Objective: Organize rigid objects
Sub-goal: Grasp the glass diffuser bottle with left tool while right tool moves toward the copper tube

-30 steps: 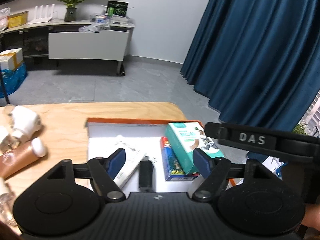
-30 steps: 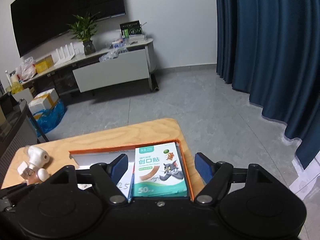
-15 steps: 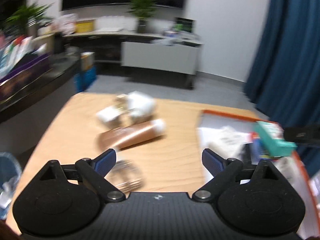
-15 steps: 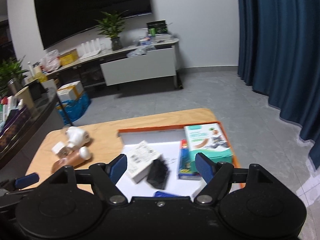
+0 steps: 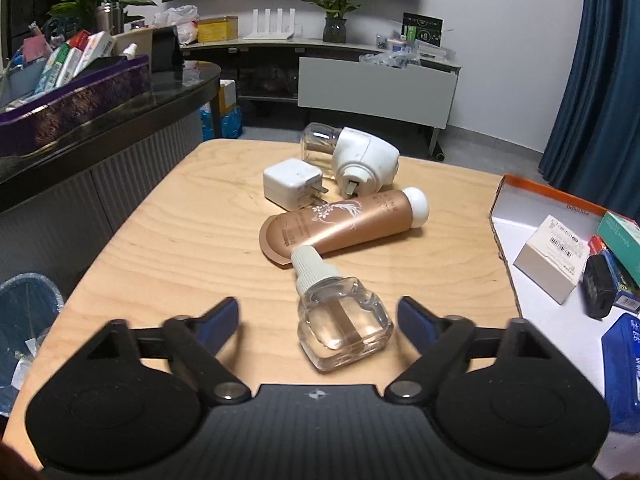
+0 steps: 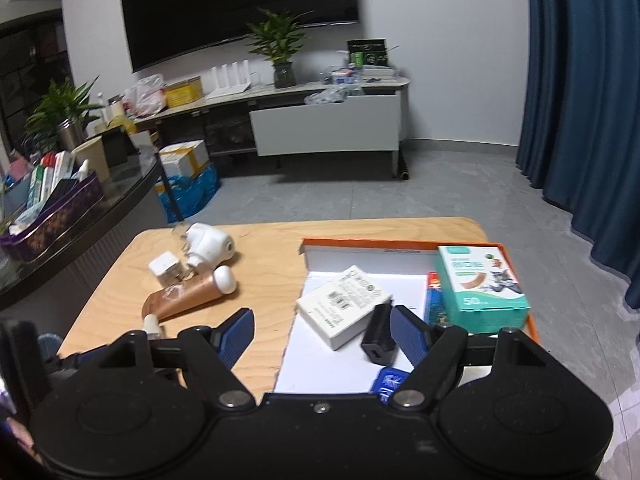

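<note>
Left gripper (image 5: pixel 318 314) spread wide, straddling clear refill bottle (image 5: pixel 340 320) lying on table (image 5: pixel 172 240); likely lined up for a grasp, pads not yet touching. Bottle's white neck just beside brown tube (image 5: pixel 344 226); behind, white charger (image 5: pixel 292 184) and plug-in diffuser (image 5: pixel 364 160), close enough to crowd a forward push. Right gripper (image 6: pixel 320 334) also apart, empty, over near edge of orange box (image 6: pixel 400 245) holding white carton (image 6: pixel 344 306), black adapter (image 6: pixel 378 340), plaster box (image 6: pixel 480 290).
</note>
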### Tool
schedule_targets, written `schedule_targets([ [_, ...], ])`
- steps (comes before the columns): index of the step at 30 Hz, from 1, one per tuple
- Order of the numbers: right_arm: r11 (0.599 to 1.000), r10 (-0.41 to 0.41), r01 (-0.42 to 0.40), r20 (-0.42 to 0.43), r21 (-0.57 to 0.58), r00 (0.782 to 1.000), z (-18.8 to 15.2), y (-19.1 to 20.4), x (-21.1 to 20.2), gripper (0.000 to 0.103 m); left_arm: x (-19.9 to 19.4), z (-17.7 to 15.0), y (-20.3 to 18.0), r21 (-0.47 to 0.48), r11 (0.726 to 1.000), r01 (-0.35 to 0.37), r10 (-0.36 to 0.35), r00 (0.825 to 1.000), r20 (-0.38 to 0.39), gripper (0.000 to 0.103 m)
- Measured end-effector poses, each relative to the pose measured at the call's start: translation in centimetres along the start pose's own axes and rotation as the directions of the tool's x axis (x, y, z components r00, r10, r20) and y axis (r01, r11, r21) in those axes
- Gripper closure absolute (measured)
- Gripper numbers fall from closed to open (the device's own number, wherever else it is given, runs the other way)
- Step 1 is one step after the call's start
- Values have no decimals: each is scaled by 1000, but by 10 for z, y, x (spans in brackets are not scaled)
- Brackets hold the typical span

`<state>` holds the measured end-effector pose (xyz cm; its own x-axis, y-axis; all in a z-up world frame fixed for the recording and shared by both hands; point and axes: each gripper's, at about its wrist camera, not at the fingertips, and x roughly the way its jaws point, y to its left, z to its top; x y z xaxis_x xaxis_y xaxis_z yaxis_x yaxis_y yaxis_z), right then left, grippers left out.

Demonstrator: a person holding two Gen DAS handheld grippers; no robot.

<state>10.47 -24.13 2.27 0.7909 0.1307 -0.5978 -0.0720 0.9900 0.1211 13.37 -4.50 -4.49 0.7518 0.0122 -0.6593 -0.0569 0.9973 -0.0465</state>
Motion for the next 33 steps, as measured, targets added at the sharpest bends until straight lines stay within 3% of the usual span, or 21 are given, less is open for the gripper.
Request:
schedule_targets([
  [1, 1000, 8, -8, -3, -3, 1000, 0, 2, 2, 14, 0, -4, 3, 4, 1000, 9, -9, 1000, -5, 32],
  [2, 1000, 17, -17, -10, -3, 1000, 0, 4, 6, 14, 2, -5, 4, 12, 1000, 15, -15, 1000, -12, 50],
  [3, 1000, 27, -28, -20, -3, 999, 0, 7, 10, 14, 1, -6, 4, 29, 999, 12, -12, 1000, -7, 53],
  [10, 995, 104, -104, -94, 7, 990, 1, 33, 47, 14, -6, -9, 28, 36, 998, 55, -55, 998, -7, 53],
  [17, 966, 208, -167, -209, 198, 955, 10, 66, 113, 14, -19, -5, 54, 59, 996, 71, -73, 997, 22, 53],
  [23, 924, 98, -2, -232, 381, 968, 19, 89, 157, 14, -22, -1, 74, 26, 996, 88, -89, 995, 45, 53],
  [26, 896, 48, 75, -264, 438, 963, 21, 93, 177, 12, -20, -1, 80, 21, 996, 90, -91, 995, 50, 53],
  [29, 915, -17, 117, -252, 386, 967, 27, 103, 186, 13, -18, -1, 85, 6, 994, 107, -107, 993, 49, 53],
  [31, 939, -19, 102, -247, 329, 969, 27, 110, 189, 14, -18, -2, 86, 16, 994, 104, -104, 993, 55, 53],
  [33, 955, 24, 45, -227, 293, 974, 23, 110, 184, 26, -19, -4, 88, 16, 994, 112, -113, 992, 55, 53],
])
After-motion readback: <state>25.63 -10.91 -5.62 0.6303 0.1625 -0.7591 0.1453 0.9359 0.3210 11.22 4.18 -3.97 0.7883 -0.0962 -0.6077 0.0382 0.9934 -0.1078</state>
